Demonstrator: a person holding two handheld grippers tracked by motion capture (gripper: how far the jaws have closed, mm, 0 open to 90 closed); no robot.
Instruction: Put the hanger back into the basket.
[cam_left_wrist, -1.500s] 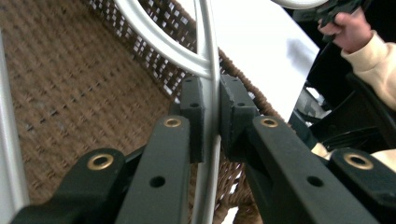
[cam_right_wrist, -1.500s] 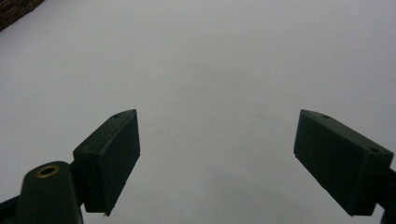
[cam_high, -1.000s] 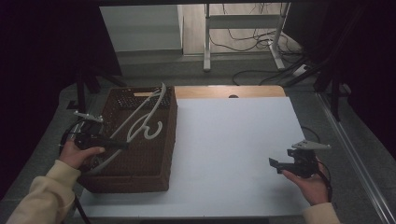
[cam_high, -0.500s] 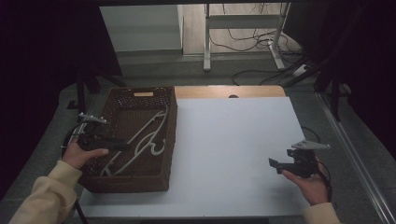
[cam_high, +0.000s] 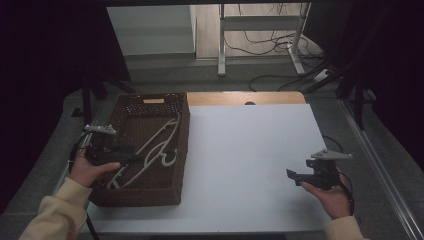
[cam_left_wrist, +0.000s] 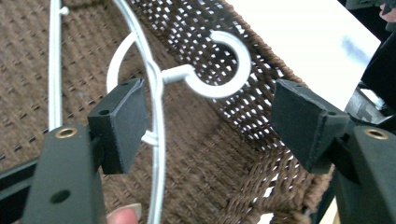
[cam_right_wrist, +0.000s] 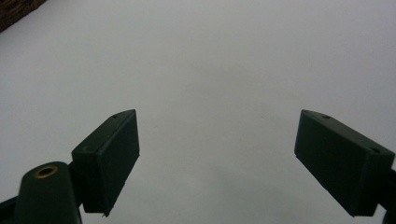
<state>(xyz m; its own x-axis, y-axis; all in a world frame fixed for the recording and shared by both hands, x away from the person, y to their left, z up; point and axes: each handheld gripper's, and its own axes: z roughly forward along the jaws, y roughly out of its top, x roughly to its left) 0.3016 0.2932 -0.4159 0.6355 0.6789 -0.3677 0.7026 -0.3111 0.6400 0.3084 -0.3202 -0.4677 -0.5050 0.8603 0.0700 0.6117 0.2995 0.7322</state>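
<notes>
On the white rectangular table (cam_high: 250, 165), a dark brown woven wicker basket (cam_high: 172, 192) sits at the left edge with white plastic clothes hangers (cam_high: 160, 145) lying loose inside, one round hook resting against the openwork wall. The left gripper (cam_left_wrist: 205, 116) hovers inside the basket, jaws wide apart around a hanger's neck, nothing clamped. The right gripper (cam_right_wrist: 217, 149) waits well apart over bare tabletop, jaws spread and empty. Judging by this, the hangers are in and no grasp is under way.
</notes>
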